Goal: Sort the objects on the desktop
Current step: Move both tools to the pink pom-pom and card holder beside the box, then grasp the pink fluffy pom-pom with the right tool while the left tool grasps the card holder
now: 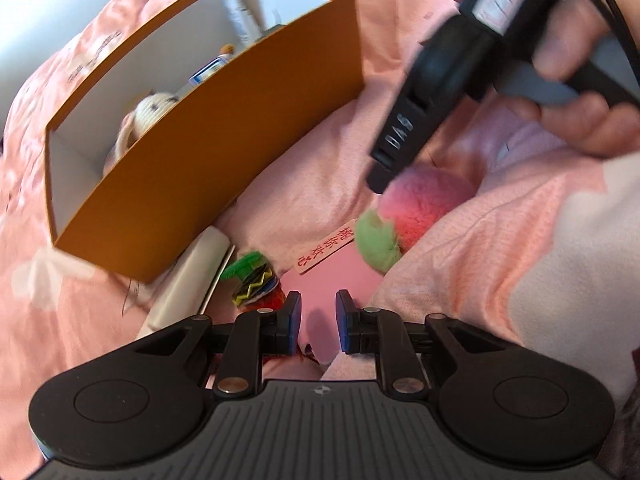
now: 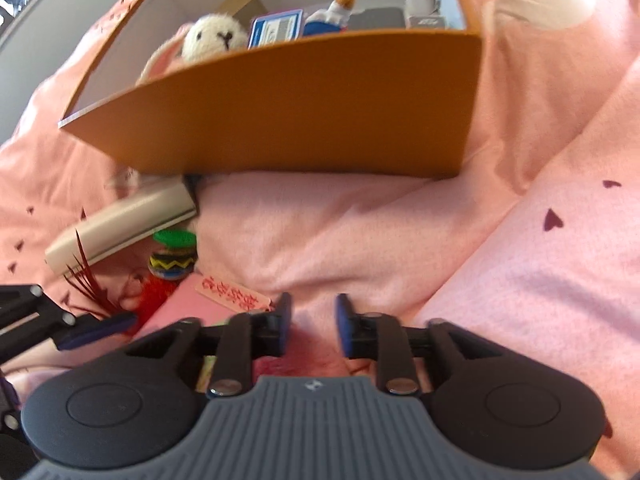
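My left gripper [image 1: 319, 320] points down over a flat pink card [image 1: 320, 284]. Its jaws stand a narrow gap apart with only the card's surface showing between them. Left of it lies a small striped toy with a green top [image 1: 256, 284]. A pink plush peach [image 1: 428, 204] with a green leaf and a lettered tag [image 1: 324, 246] lies further right. My right gripper [image 1: 380, 180], held by a hand [image 1: 580, 120], touches the peach's top. In the right wrist view the right gripper [image 2: 314, 320] is open, with the peach's pink fuzz low between its jaws.
An open orange box [image 2: 280, 120] stands behind on the pink bedding and holds a white plush rabbit [image 2: 218, 34], a blue card and other small items. A white flat device [image 2: 128, 216] lies against the box's front left corner. Dark red feathers [image 2: 86, 280] lie near my left gripper [image 2: 100, 328].
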`<state>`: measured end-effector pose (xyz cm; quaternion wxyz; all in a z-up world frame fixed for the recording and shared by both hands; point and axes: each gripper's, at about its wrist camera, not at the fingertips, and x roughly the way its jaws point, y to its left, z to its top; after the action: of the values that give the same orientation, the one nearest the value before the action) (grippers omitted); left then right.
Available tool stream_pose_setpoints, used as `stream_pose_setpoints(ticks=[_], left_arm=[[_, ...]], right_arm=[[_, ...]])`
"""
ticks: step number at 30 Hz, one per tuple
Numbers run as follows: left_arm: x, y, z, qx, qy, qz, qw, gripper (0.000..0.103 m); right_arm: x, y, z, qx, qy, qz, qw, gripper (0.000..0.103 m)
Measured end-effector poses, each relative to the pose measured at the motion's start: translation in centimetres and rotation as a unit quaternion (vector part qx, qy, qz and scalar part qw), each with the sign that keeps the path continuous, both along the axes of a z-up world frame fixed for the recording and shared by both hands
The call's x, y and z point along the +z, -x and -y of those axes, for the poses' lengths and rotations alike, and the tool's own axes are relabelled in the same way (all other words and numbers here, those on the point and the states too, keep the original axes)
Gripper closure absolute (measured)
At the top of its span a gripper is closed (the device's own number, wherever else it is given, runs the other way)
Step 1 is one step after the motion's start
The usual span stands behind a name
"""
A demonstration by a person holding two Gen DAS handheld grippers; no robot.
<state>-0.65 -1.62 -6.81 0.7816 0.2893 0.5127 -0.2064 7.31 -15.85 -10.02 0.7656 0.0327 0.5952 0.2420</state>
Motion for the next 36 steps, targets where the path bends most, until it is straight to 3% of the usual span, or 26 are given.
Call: stream_pose_setpoints(ticks=[8,14,18,22,26,30,36], left_arm=[[-0.9,0.4,1.5,-0.105,-0.047,-0.007,0.9933,0.083],[0.7,-0.6,-0.3,-0.168,-0.004,-0.078,0.9826,0.083],[0.2,0.5,1.0,-0.225,-0.041,-0.082,0.9701,0.084],[-0.3,1.0,2.0,-0.271,-0.061,-0.111,0.9542,0.102],[-0.4,1.7,2.4,-0.303,-0.078,-0.113,0.9429,0.103],[0.7,2.4,2.1,-0.333,-0.056,-0.144,0.9300,0.103],[0.2,3.4,2.0,-0.338,-0.081,-0.114,0.9305,0.103]], right_arm=[[-0.4,-0.4,-0.2,-0.007,-0.011,-0.008,1.000,0.066],[-0.7,-0.2,-0.1,-0.004,-0.016,-0.017,1.000,0.063],[-0.7,-0.2,-0.4,0.003,-0.012,-0.018,1.000,0.061],[-0.8,0.0,-0.6,0.008,-0.010,-0.020,1.000,0.060],[-0.9,0.0,-0.4,0.006,-0.013,-0.023,1.000,0.059],[-1.0,0.1,-0.3,0.007,-0.016,-0.028,0.999,0.059],[-1.0,0.2,-0.4,0.009,-0.017,-0.028,0.999,0.058]])
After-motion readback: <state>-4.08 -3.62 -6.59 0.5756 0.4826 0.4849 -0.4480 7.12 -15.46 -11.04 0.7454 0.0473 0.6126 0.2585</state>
